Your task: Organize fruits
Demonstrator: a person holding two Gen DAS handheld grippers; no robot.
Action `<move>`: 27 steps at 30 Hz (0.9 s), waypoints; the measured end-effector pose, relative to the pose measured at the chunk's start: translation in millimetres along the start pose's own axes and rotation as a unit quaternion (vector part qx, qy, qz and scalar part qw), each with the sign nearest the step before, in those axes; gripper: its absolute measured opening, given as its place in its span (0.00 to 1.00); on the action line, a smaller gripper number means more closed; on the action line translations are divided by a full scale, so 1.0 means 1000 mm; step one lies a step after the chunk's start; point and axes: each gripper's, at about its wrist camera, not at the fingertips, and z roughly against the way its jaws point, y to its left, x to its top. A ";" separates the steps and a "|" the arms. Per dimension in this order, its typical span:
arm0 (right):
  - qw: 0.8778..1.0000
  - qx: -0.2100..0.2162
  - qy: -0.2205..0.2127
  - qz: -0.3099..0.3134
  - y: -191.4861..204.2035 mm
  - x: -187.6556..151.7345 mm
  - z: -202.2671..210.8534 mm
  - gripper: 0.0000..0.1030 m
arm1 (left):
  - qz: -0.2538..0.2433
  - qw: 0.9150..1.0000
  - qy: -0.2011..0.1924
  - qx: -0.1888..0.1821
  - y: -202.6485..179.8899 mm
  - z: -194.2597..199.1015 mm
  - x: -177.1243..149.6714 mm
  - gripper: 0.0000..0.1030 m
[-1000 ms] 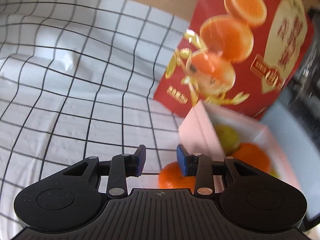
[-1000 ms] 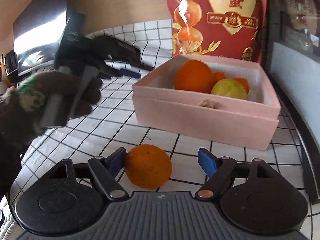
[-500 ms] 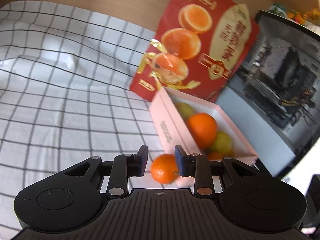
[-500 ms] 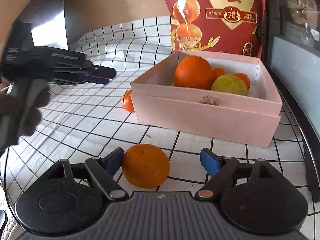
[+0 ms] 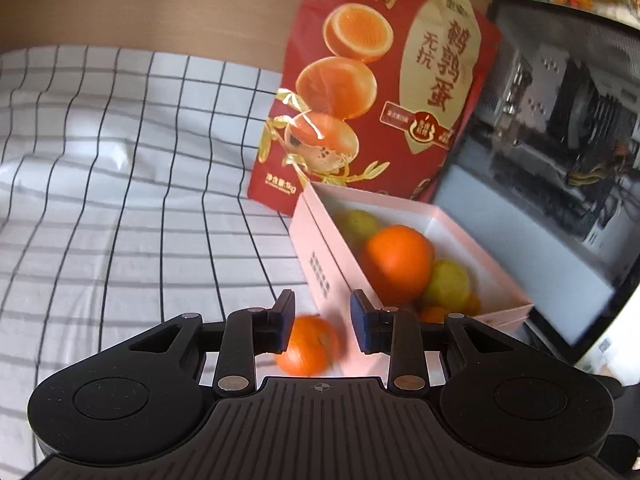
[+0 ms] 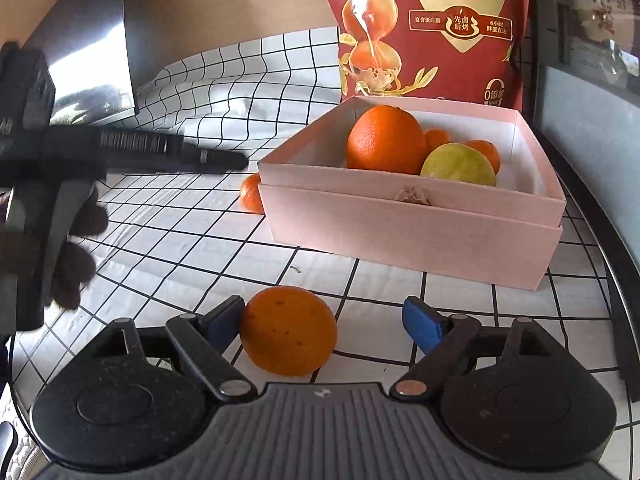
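Here, the right gripper (image 6: 324, 320) sits low over the checked cloth (image 6: 200, 248) with its jaws spread wide. An orange (image 6: 288, 330) lies on the cloth between them, against the left pad and clear of the right one, so nothing pinches it. Beyond it, right of centre, stands the pink box (image 6: 412, 236), which holds 1 large orange (image 6: 386, 140), a yellow-green fruit (image 6: 458, 166) and some smaller orange fruit behind those. A red bag (image 6: 432, 20) stands upright at the far side of the box.

At the left, a dark-gloved hand (image 6: 72, 248) holds the left gripper (image 5: 323, 316), which points toward the box's left corner. Its jaws are drawn close together, with only a narrow gap between the pads, and they grip nothing. A small tangerine (image 5: 308, 346) lies on the cloth just beside the box's left wall, below the fingertips. It looks blurred in the left wrist view.
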 end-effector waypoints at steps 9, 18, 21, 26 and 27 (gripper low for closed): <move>1.000 -0.003 -0.005 0.000 0.000 0.000 0.002 0.83 | -0.071 0.996 0.049 0.022 -0.002 -0.020 -0.009 0.38; 1.000 -0.001 0.001 -0.002 -0.001 0.000 -0.001 0.84 | -0.041 0.995 0.087 0.002 0.008 -0.041 -0.001 0.60; 1.000 -0.001 0.001 -0.002 -0.001 0.000 -0.001 0.84 | -0.030 0.997 0.076 -0.001 0.011 -0.041 -0.003 0.58; 1.000 -0.001 -0.001 -0.003 -0.001 0.000 0.001 0.84 | 0.019 0.997 0.063 -0.042 0.025 -0.036 -0.015 0.48; 1.000 -0.001 -0.001 -0.003 -0.001 0.000 0.001 0.84 | 0.026 0.997 0.058 -0.044 0.027 -0.034 -0.018 0.47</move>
